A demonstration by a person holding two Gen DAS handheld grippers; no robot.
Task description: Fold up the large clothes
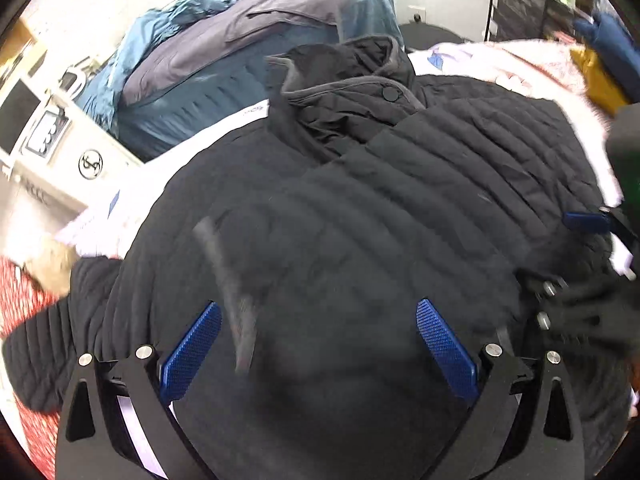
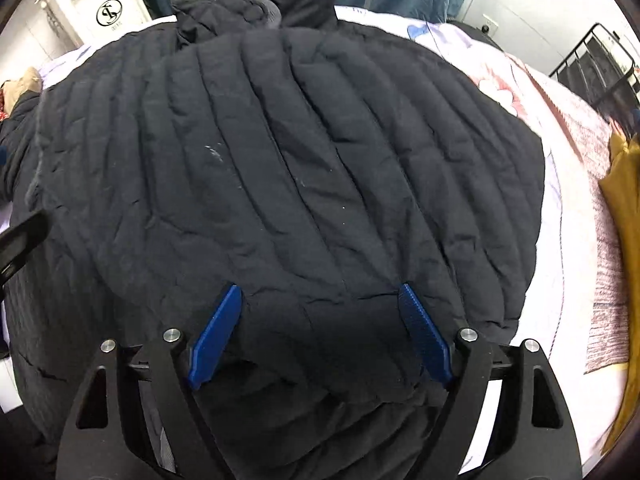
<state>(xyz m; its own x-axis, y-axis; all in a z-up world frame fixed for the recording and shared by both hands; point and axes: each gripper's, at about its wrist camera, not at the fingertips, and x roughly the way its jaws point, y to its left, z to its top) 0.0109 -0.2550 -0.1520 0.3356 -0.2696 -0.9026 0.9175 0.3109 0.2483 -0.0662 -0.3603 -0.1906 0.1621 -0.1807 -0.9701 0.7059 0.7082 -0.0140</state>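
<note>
The black quilted jacket (image 2: 288, 168) lies spread on the bed (image 2: 560, 216), its collar (image 2: 256, 4) at the far end and its hem near the cameras. In the left wrist view one side panel is already laid over the middle, its edge running diagonally below the collar, so I judge the folding to be partly done: one side seems turned in. The other side, the sleeve (image 1: 44, 340) trailing off at the near left, and the final halving from hem to collar look still to be done.

The left tool (image 1: 318, 344) hangs over the near part of the jacket with its blue pads spread wide and nothing pinched between them; a grey strip, blurred, lies just by its left pad, and I cannot tell what it is. The right tool (image 2: 320, 336) is also spread wide, its pads resting at or just above the cloth and gripping nothing.

The jacket is a puffy padded shell, matt, stitched in long parallel channels that crease softly, and it has a soft grey fleece lining at the collar and a snap button (image 1: 390, 94) there. The bed's sheet is pale with a pink print. A blue and grey heap of clothes (image 1: 240, 40) sits at the far side, and a mustard-yellow cloth (image 2: 624, 216) lies at the right.
</note>
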